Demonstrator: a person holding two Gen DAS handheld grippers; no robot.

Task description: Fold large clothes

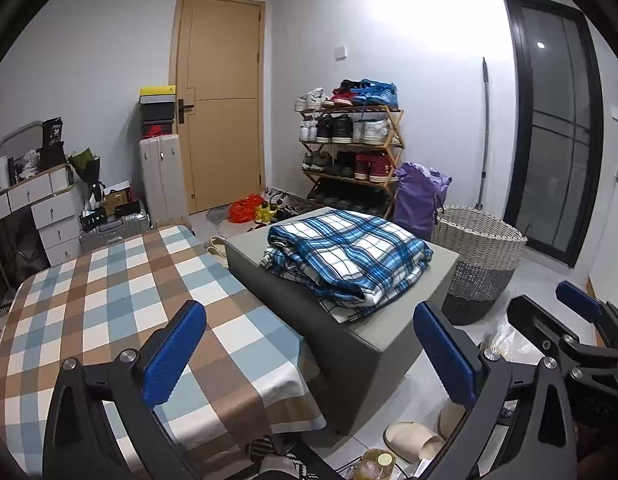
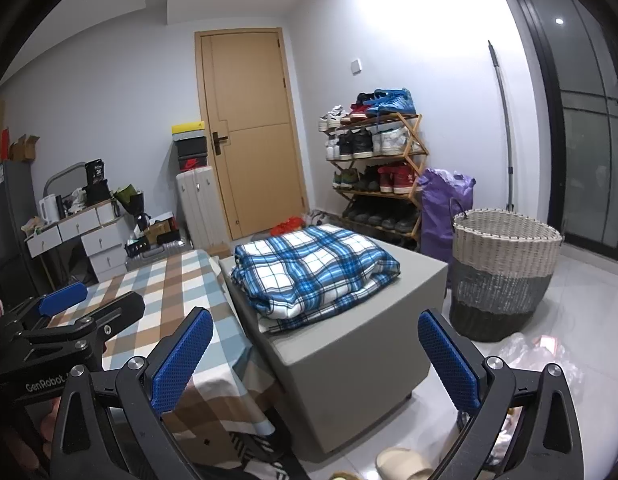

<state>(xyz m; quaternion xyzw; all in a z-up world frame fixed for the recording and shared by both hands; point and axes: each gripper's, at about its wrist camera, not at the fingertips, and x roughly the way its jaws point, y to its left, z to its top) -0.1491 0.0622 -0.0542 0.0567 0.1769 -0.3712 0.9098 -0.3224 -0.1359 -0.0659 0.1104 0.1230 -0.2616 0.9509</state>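
A blue and white plaid cloth (image 1: 345, 258) lies folded in a thick stack on a grey box-shaped ottoman (image 1: 373, 344). It also shows in the right wrist view (image 2: 313, 272), on the same ottoman (image 2: 349, 356). My left gripper (image 1: 309, 352) is open and empty, held back from the stack above the table's near edge. My right gripper (image 2: 315, 358) is open and empty, also short of the stack. The right gripper shows at the right edge of the left wrist view (image 1: 581, 320). The left gripper shows at the left of the right wrist view (image 2: 69, 312).
A table with a brown, blue and white checked cloth (image 1: 121, 304) stands left of the ottoman. A woven laundry basket (image 1: 479, 260) stands to its right, with a purple bag (image 1: 419, 196) and a shoe rack (image 1: 351, 148) behind. Slippers (image 1: 413, 438) lie on the floor.
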